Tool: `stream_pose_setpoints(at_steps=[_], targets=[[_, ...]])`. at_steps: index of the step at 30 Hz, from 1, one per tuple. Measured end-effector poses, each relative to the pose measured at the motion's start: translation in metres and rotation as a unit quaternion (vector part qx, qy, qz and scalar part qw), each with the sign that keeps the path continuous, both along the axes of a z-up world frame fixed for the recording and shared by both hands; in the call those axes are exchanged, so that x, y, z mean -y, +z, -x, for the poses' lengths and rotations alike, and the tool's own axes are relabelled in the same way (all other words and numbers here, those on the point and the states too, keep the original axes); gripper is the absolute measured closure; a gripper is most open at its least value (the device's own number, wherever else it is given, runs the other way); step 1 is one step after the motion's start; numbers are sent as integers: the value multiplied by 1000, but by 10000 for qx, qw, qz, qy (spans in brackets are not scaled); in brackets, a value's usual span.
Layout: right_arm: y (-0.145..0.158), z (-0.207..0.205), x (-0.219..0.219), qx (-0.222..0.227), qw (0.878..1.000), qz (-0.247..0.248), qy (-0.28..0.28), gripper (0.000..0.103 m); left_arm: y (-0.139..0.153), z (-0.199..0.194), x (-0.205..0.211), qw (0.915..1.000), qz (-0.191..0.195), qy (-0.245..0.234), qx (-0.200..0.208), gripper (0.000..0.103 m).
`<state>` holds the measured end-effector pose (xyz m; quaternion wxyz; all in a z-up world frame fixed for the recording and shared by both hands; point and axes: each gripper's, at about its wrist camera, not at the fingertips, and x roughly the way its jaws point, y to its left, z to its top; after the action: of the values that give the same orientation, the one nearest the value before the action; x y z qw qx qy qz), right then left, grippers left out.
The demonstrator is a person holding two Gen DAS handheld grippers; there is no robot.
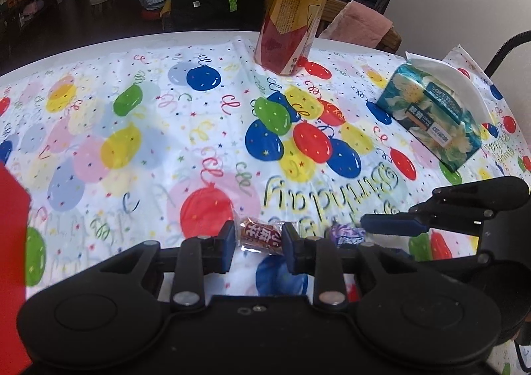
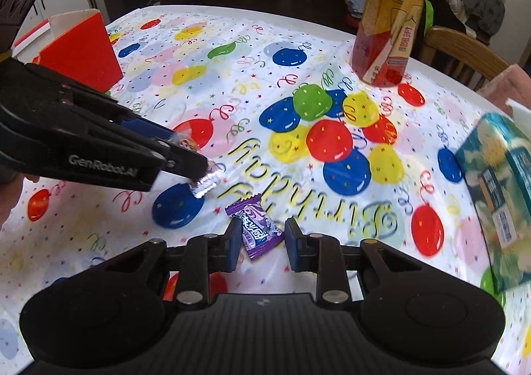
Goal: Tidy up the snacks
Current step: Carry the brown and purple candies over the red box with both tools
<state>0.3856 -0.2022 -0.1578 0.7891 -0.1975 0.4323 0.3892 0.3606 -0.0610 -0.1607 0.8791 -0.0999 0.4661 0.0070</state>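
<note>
A red-wrapped candy sits between the fingers of my left gripper, which is shut on it low over the balloon tablecloth. In the right wrist view the left gripper comes in from the left, and the candy's silver wrapper end sticks out below its tip. My right gripper is shut on a purple-wrapped candy that lies slantwise on the cloth. The left wrist view shows the right gripper side-on with the purple candy at its tip.
An open red box stands at the left of the table. A tea bottle stands near the far edge. A teal tissue pack lies on the right. A wooden chair and a pink towel are behind the table.
</note>
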Motion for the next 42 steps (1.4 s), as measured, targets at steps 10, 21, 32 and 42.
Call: stream_pose_setpoints(at_steps=[10,21,32,42], targets=[[28,31,10,-14,9998,-79,-198,76,22,35,-4,9999,100,-18,13,77],[79,76,-3,216,9992,-232,-252,76,56,75,-19,9994,199,-200,187,77],[121,121,-39,454,9976,-287,-435,76,96,115,-55,9970,295,-489,524,77],[151,162,-96,611,9967,-405,-360,76,120,156,-114,9961,259,-482,694,77]])
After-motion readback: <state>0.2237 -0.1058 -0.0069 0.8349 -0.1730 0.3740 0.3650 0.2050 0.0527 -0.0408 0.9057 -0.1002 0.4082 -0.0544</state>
